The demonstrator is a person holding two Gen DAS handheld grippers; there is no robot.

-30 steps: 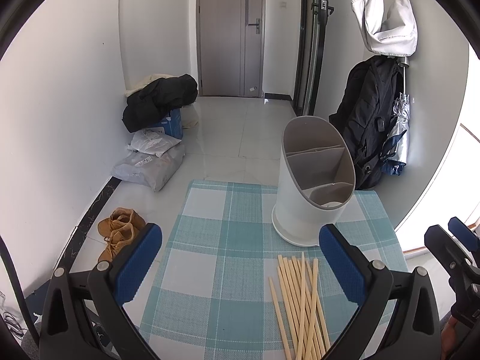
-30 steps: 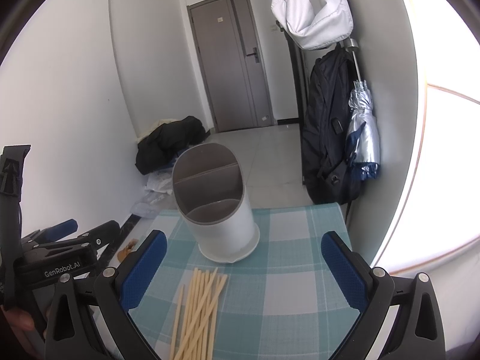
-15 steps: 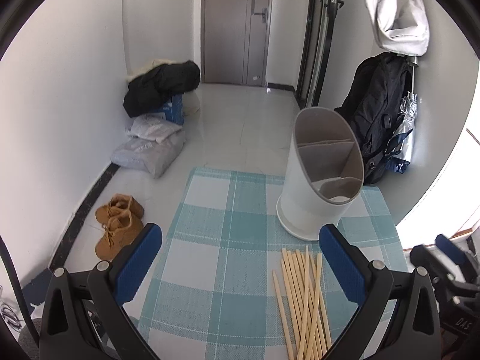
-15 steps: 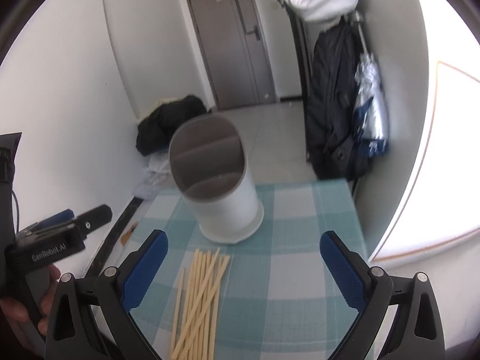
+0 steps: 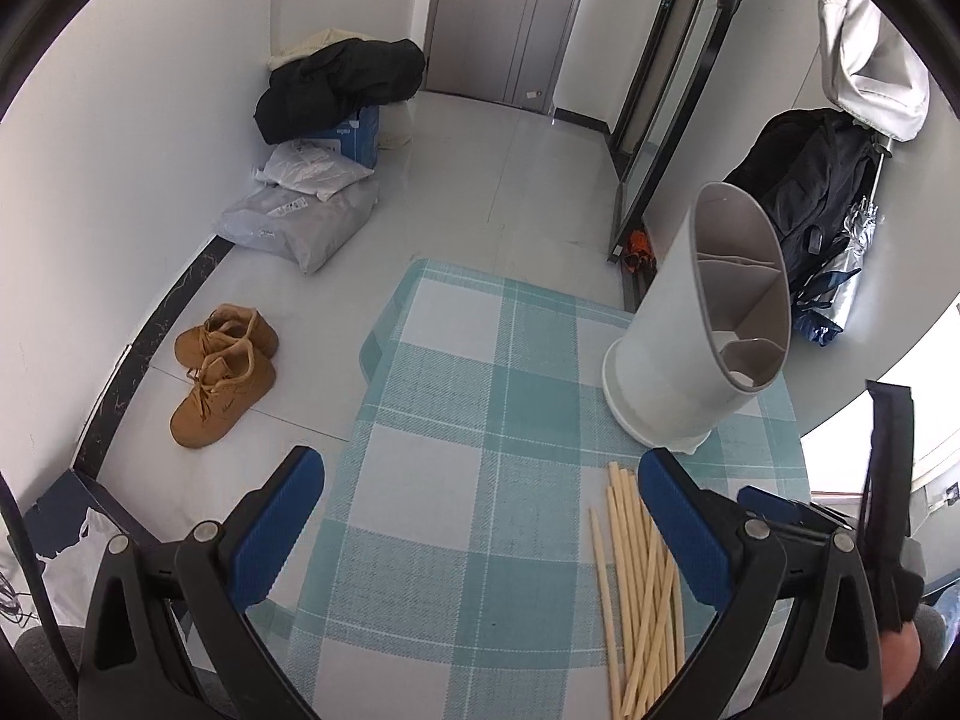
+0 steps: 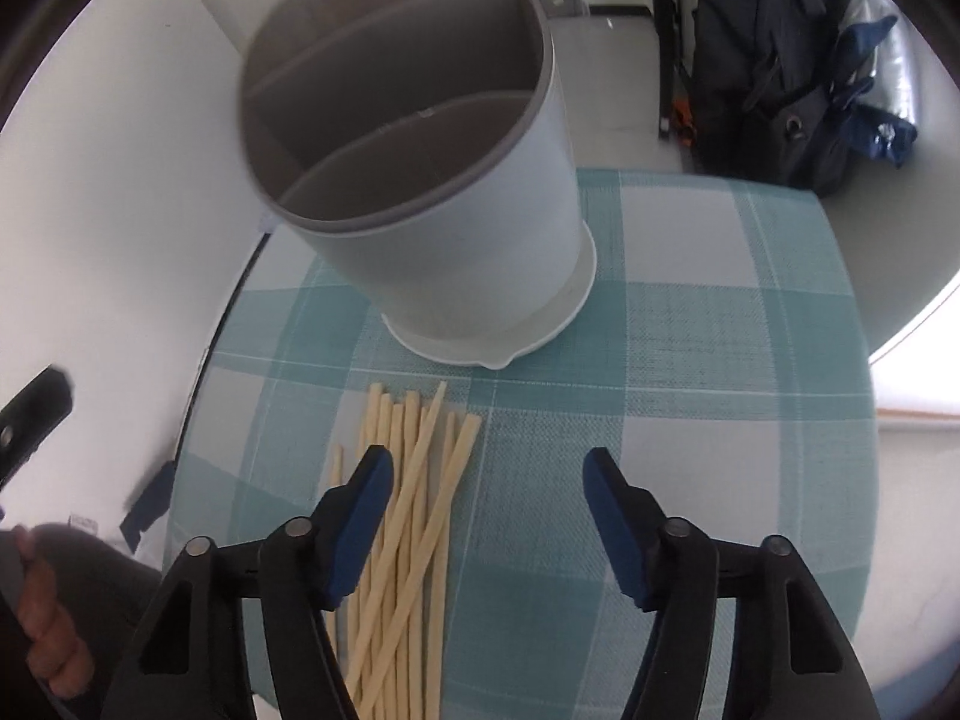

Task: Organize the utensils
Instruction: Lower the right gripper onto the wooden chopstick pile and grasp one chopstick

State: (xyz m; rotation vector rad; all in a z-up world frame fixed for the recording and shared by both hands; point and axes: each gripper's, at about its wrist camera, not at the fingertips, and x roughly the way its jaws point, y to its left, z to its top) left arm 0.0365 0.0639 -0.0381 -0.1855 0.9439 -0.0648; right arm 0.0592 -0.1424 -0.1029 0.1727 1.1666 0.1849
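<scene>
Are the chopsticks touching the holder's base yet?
Apart. The right wrist view shows a strip of checked cloth between the chopsticks tips and the holder base.

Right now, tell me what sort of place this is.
Probably a home entryway: a closed door, boots on the tiled floor, a backpack hanging on the wall, beside a small checked-cloth table.

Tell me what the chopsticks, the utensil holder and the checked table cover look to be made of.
Chopsticks: likely bamboo or pale wood, matte and unvarnished, judging by the even straw colour.
Utensil holder: seemingly moulded plastic, smooth white wall with a grey insert and dividers, slight sheen.
Table cover: woven material, fabric or vinyl mesh; a visible weave texture in the teal and white checks.
</scene>
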